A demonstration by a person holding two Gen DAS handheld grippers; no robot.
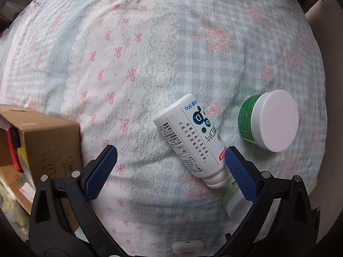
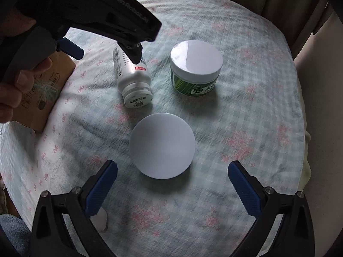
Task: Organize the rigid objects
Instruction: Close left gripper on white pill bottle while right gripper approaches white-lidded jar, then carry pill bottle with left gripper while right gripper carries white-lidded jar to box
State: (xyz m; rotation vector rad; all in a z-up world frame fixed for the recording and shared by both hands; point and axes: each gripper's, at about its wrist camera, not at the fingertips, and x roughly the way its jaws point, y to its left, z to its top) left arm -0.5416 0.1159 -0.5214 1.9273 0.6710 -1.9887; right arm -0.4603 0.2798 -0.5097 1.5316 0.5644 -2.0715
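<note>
**Bottle and jars on the patterned bedcover**

A white plastic bottle [image 1: 190,139] lies on its side on the checked, bow-printed bedcover [image 1: 128,64]. It has black and blue printing on the label, and its ribbed white cap points toward the lower right in the left wrist view. A green jar [image 2: 196,68] with a wide white lid stands upright just beside the bottle, not touching it. Nearer to the right wrist camera there is a second round white lid [image 2: 162,146], seen from straight above, so the body under it is hidden. At the left edge stands a brown cardboard box [image 1: 42,141] with some items inside.
</note>
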